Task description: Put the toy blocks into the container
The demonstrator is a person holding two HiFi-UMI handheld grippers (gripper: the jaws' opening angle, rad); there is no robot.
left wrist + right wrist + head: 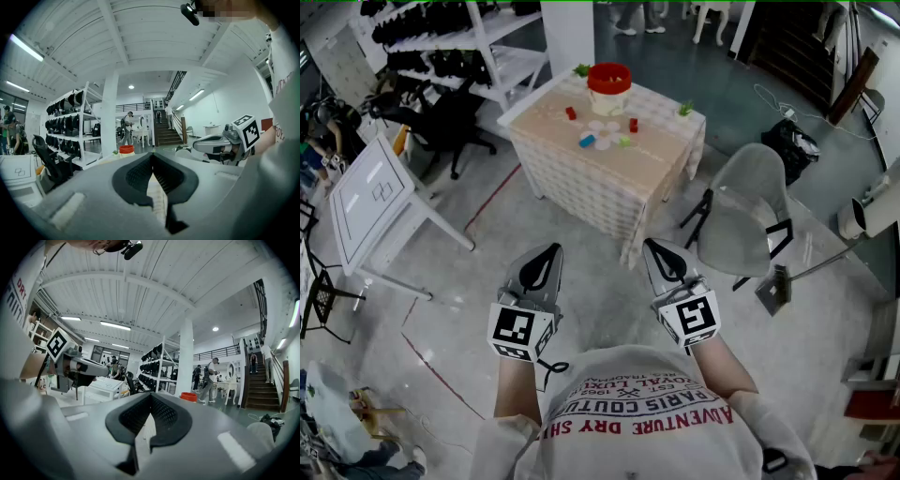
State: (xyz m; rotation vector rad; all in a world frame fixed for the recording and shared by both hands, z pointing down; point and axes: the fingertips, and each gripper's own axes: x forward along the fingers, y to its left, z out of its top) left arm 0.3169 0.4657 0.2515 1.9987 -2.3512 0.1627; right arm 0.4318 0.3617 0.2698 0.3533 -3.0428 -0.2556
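Left gripper (551, 253) and right gripper (652, 247) are both clamped together empty and held low, I'd guess because the toy blocks (587, 141) and container (608, 79) sit well apart on the table (546, 127).

Bright, even light from ceiling strip lamps (115, 326); fisheye bending at edges, near foreground blurred.

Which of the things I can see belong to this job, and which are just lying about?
For the job:
- container
- red block, another red block
- blue block, green block
- table
- left gripper, right gripper, both shut and empty

Lying about:
- grey chair
- black office chair
- shelves
- white desk
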